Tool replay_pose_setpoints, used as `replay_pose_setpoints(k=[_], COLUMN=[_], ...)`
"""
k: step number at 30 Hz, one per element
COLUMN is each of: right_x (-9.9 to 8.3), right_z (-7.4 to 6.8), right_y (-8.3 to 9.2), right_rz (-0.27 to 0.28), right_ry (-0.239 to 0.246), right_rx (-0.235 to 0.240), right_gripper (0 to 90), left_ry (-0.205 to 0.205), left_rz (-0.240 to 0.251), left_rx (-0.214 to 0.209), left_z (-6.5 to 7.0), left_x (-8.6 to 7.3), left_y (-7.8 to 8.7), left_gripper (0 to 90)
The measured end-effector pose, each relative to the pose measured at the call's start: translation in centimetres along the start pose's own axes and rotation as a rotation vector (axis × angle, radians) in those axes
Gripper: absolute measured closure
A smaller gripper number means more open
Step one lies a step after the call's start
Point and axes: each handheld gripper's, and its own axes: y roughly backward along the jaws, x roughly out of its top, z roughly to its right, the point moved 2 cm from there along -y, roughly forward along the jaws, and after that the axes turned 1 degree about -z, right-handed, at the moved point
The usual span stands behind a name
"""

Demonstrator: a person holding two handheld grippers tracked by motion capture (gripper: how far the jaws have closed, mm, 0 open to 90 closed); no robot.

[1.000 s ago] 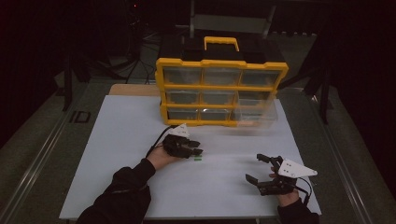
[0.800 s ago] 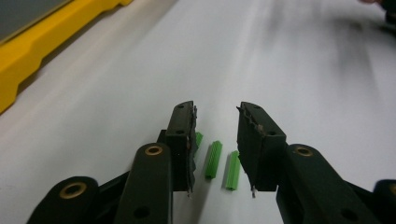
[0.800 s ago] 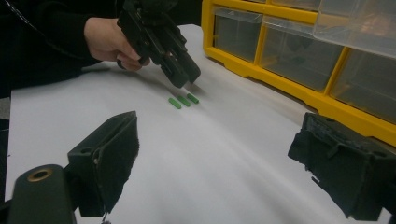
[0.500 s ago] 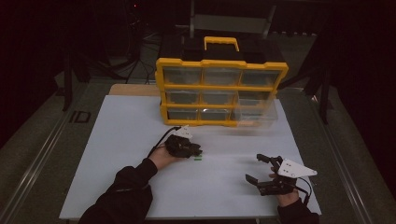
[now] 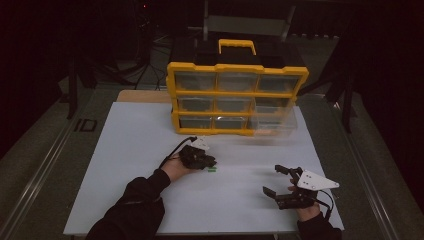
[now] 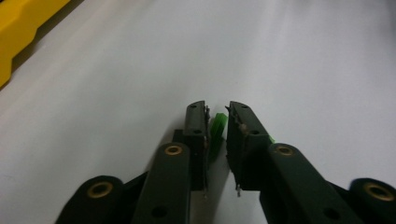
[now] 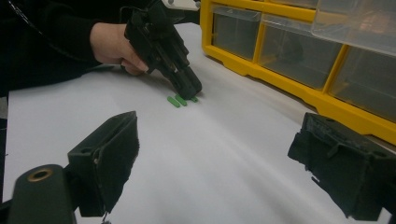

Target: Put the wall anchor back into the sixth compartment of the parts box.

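Three small green pieces lie on the white sheet (image 5: 130, 150); two of them (image 7: 173, 101) (image 7: 181, 99) rest loose beside my left gripper (image 7: 192, 92). The third green piece (image 6: 217, 133) stands between the left gripper's (image 6: 217, 109) jaws, which have just been closing and now press on it from both sides. In the high view the left gripper (image 5: 212, 162) points right and down at the green spot (image 5: 212, 170) mid-table. My right gripper (image 5: 270, 179) rests near the front right with its jaws wide open and nothing between them (image 7: 217, 135).
A yellow organizer (image 5: 237, 97) with clear drawers and a top handle stands at the back of the sheet. Its lower right clear drawer (image 5: 274, 122) is pulled out toward me. Dark floor and stands surround the table.
The left gripper's jaws have narrowed onto the green piece while the hand barely shifted. The right gripper has stayed where it was.
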Motion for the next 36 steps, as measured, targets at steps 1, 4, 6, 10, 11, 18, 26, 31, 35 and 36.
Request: replay_pose_setpoints(k=[1,4,6,10,11,18,26,31,35,36], right_x=[0.0,0.0,0.0,0.0,0.0,0.0,0.1,0.1,0.1,0.1], right_z=[0.0,0.0,0.0,0.0,0.0,0.0,0.0,0.0,0.0,0.0], right_y=[0.0,0.0,0.0,0.0,0.0,0.0,0.1,0.1,0.1,0.1], right_rz=[-0.001,0.000,0.000,-0.001,0.001,0.002,0.007,0.005,0.005,0.005], right_ry=[0.000,0.000,0.002,0.002,0.001,-0.001,-0.003,-0.003,-0.002,-0.003], right_rx=[0.001,0.000,0.001,0.001,0.003,0.003,0.001,0.002,0.001,0.001], right_gripper=[12.6,12.5,12.6,12.5,12.6,12.6,12.6,12.6,12.6,12.6], left_ry=[0.001,0.002,0.000,-0.009,-0.008,-0.011,0.042,0.041,0.040,0.038], left_rz=[-0.002,-0.004,-0.007,-0.013,-0.015,-0.005,0.035,0.059,0.075,0.080], left_rx=[0.003,0.005,0.006,0.015,0.015,0.022,0.036,0.055,0.060,0.060], left_z=[0.0,0.0,0.0,0.1,0.1,0.1,-0.1,0.3,0.7,0.8], left_x=[0.0,0.1,0.1,0.2,0.2,0.1,1.0,1.8,2.4,2.5], left_y=[0.0,-0.1,-0.1,-0.1,-0.1,0.0,2.2,3.7,4.7,4.9], left_gripper=[78.4,81.0,82.3,83.1,83.2,83.5,83.5,83.5,83.5,83.5])
